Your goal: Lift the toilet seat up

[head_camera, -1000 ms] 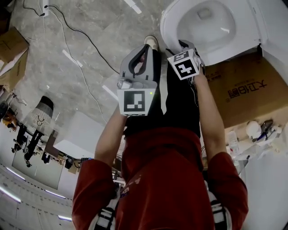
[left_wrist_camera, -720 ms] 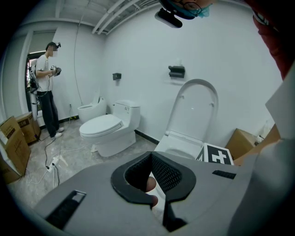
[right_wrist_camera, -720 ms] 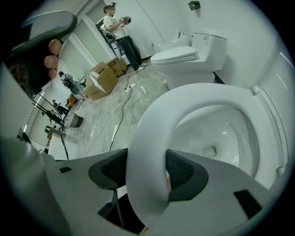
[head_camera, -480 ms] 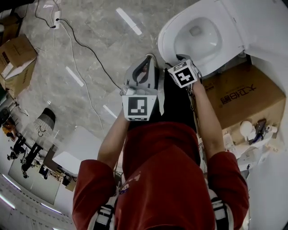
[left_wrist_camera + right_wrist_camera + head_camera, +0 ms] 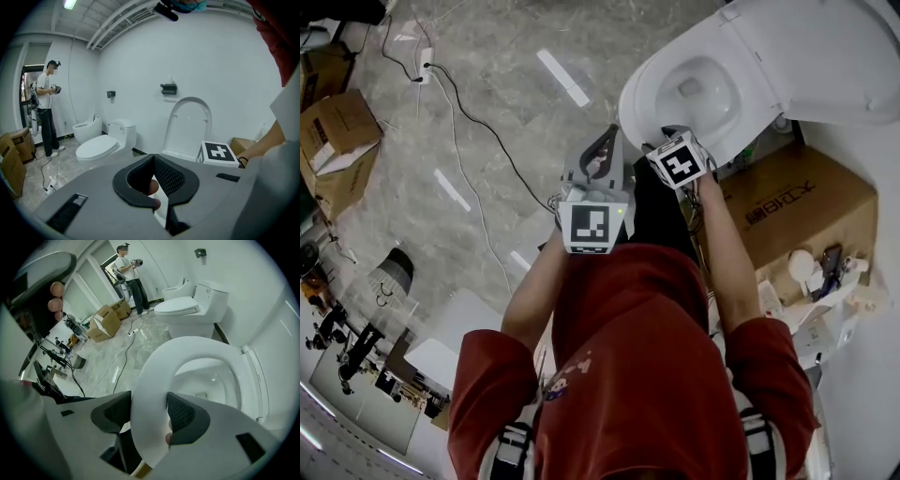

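1. Where the right gripper (image 5: 147,412) reaches forward, its two jaws are clamped on the front rim of the toilet seat (image 5: 150,371). One dark pad presses the outer edge and the other the inner edge, both touching the white ring.
2. Item held: the toilet seat, a white ring, lies low over the bowl (image 5: 213,380). Whether it has left the bowl's rim cannot be told.
3. Beyond the right gripper: the lid (image 5: 190,123), white, stands upright against the wall (image 5: 225,65).
4. Just left of the right gripper: the left gripper (image 5: 152,159), jaws closed tip to tip with nothing between them, apart from the toilet seat.
5. Just right of the right gripper: a brown cardboard box (image 5: 797,202), flat side up, beside the bowl.
6. Well left of the left gripper: a black cable (image 5: 478,108), lying loose across the grey marble floor (image 5: 487,56).
7. Well ahead and left of the right gripper: a second toilet (image 5: 190,305), white, its lid down, set against the same wall.
8. Far ahead and left of the right gripper: a person (image 5: 129,275), standing, with brown boxes (image 5: 108,319) on the floor nearby.
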Demonstrator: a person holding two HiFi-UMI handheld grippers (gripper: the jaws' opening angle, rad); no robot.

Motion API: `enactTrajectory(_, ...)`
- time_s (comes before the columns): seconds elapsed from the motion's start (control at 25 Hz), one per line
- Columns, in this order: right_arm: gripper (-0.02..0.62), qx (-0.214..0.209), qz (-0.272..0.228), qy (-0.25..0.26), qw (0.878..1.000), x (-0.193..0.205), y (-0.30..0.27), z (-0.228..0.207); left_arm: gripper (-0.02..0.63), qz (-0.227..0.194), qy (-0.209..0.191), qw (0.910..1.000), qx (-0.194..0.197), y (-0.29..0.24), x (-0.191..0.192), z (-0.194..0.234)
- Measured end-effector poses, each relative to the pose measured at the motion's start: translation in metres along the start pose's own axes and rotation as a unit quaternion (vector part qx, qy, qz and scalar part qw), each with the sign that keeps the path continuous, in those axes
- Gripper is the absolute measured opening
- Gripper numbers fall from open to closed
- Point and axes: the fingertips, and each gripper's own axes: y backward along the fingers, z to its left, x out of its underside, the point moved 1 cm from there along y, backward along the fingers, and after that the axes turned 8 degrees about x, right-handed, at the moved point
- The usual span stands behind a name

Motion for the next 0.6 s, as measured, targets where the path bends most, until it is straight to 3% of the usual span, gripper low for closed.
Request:
enactTrajectory(0.24,0.233,0.026,-0.018,0.025,0.999,-0.012,0.033,-0.006,0.011,-0.04,0.004,0.9991,-0.01,0.006,-0.031,0.002)
enactTrajectory(0.36,0.229,0.049,-0.028,0.053,0.997,-0.017,0.048,-0.009,0.011,-0.039,-0.001,0.9992,-0.011,0.011,-0.04,0.003)
enactTrajectory(0.6,0.229,0.075,-0.045,0.06,0.994,-0.019,0.073,-0.02,0.011,-0.058,-0.006,0.9982,-0.014,0.014,-0.058,0.003)
